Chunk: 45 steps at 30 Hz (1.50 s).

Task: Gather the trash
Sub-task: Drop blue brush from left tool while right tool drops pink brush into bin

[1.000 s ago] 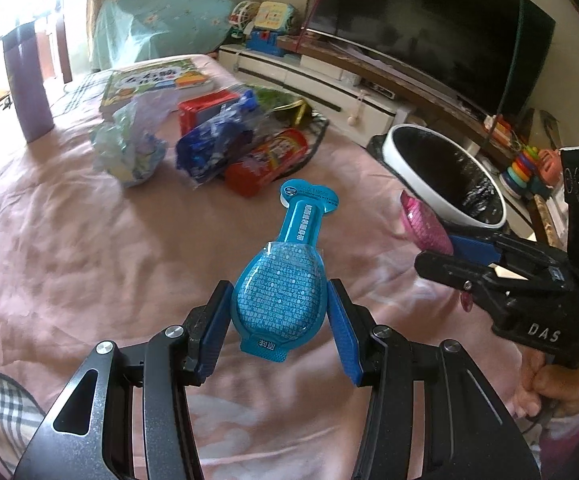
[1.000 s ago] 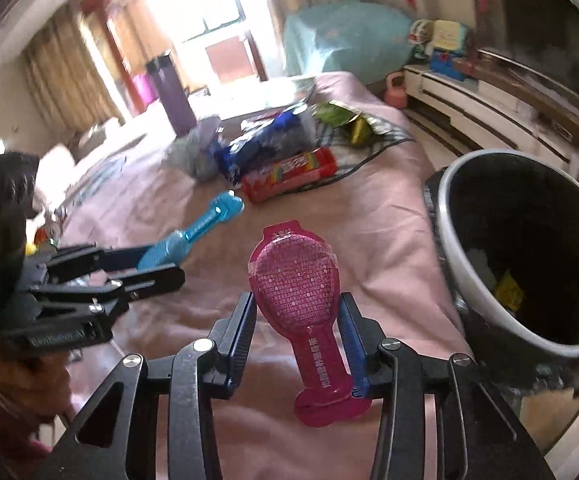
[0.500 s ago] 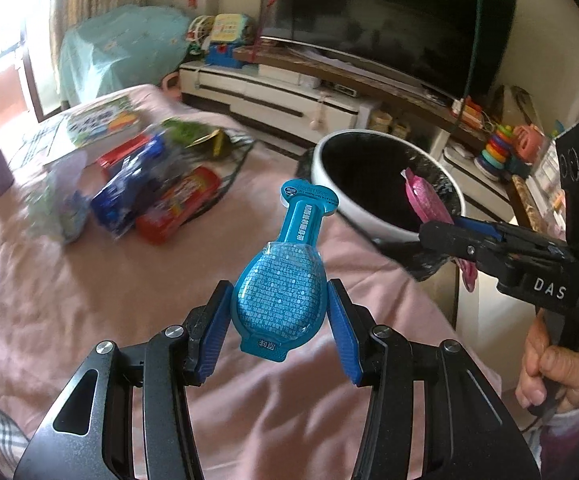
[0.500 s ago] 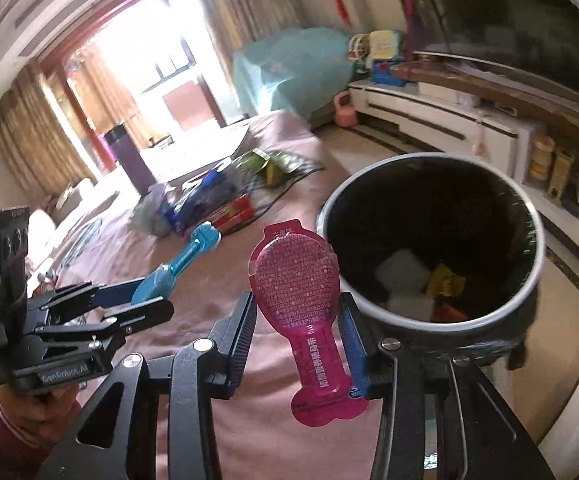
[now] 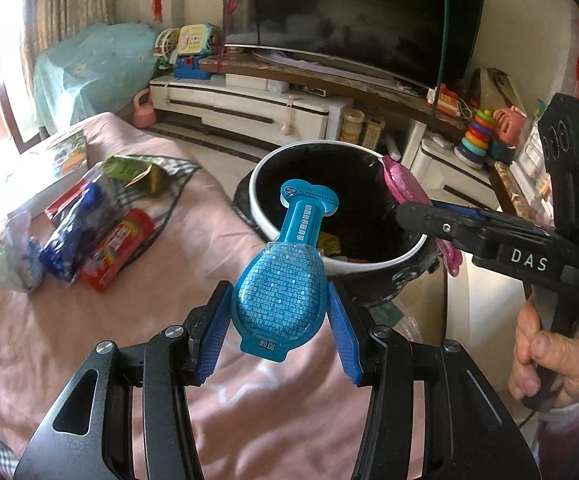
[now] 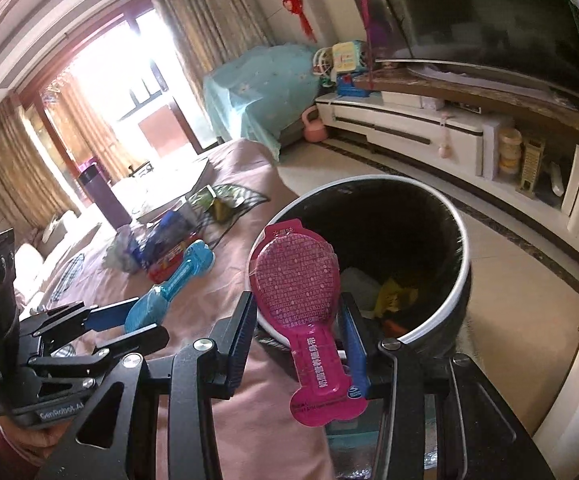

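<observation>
My left gripper is shut on a blue bottle-shaped pouch, its neck pointing at the trash bin. In the right wrist view the left gripper holds the blue pouch above the pink bedspread, left of the bin. My right gripper is shut on a pink pouch of the same shape, neck hanging down, in front of the bin's white rim. The left wrist view shows the right gripper with the pink pouch at the bin's right rim. Scraps lie inside the black-lined bin.
A pile of wrappers lies on the pink bedspread, with a picture book behind it and a purple flask further back. A TV cabinet and a large TV stand beyond the bin. A hand grips the right handle.
Both grippers have swung away from the wrapper pile toward the bin and risen a little, each still holding its pouch. The bin has come from the right edge to the middle of both views.
</observation>
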Motion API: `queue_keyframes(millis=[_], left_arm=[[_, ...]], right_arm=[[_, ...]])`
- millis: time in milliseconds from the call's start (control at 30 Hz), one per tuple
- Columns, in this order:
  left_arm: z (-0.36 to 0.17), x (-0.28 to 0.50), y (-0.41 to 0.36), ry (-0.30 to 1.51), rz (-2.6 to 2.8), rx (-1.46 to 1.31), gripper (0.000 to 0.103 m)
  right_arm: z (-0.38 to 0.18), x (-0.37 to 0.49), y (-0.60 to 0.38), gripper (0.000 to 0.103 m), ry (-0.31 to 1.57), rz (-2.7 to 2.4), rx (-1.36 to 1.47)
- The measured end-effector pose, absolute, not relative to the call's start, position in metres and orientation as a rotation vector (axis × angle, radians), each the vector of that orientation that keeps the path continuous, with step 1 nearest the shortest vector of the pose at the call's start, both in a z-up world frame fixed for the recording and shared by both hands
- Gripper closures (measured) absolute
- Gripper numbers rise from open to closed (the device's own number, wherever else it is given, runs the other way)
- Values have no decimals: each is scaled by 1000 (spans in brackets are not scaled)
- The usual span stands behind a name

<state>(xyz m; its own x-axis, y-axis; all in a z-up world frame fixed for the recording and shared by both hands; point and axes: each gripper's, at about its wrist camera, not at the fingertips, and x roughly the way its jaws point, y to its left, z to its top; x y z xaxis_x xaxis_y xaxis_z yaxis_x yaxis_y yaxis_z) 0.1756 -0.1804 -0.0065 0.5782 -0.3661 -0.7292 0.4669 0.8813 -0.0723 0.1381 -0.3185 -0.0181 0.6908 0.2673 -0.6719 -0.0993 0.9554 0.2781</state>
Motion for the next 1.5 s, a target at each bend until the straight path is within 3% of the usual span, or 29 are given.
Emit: queue_keyframes(millis=[1500], left_arm=[[-13,226,-251,853,-513,204,56]], right_arm=[[-35,191,-370,61,851,125,277]])
